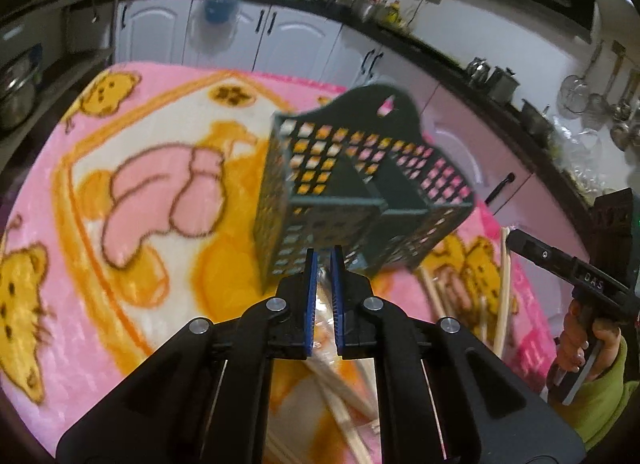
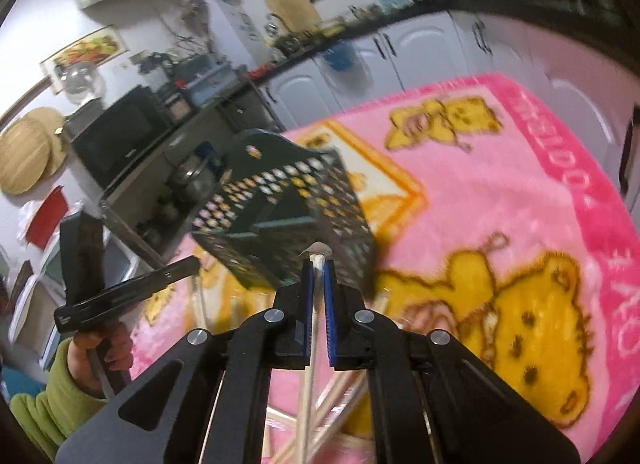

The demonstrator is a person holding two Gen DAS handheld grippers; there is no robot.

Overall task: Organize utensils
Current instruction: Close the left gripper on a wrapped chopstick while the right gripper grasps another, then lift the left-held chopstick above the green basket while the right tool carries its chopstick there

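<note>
Both grippers angled down | left gripper (image 1: 325, 258) clenched on wrapped chopstick (image 1: 322, 284) | right gripper (image 2: 319, 268) gripping chopstick (image 2: 310, 360)

Pink fleece blanket (image 1: 132, 76) with yellow bear motifs covers the work surface. White cabinet doors (image 1: 152, 30) run beneath a dark countertop (image 1: 440, 52) crowded with jars and bottles. Ladles and strainers (image 1: 600, 96) hang on the wall. Black microwave (image 2: 116, 132) sits beside round woven mats (image 2: 28, 154)
</note>
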